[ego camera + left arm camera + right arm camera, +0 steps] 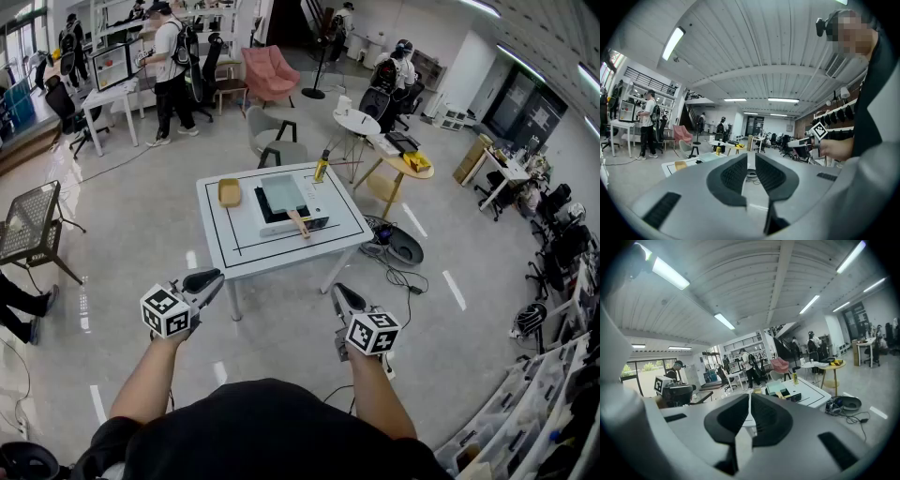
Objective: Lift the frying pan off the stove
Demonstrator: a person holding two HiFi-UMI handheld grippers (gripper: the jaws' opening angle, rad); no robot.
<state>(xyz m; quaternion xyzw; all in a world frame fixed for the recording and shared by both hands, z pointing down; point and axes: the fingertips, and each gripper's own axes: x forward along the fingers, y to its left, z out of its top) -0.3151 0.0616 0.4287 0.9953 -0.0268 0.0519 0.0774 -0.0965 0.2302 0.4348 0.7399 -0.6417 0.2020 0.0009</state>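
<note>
The left hand-held gripper [214, 278] and the right hand-held gripper [339, 292] are both clenched on nothing, well short of the white tabletop [246, 251]. There the frying pan [282, 193] (pale green, wooden handle) sits on the stove [281, 226].

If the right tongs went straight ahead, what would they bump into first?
Probably the white table, near its front edge. The right tongs point across open floor toward it, slightly downward, so they might reach the floor first.
</note>
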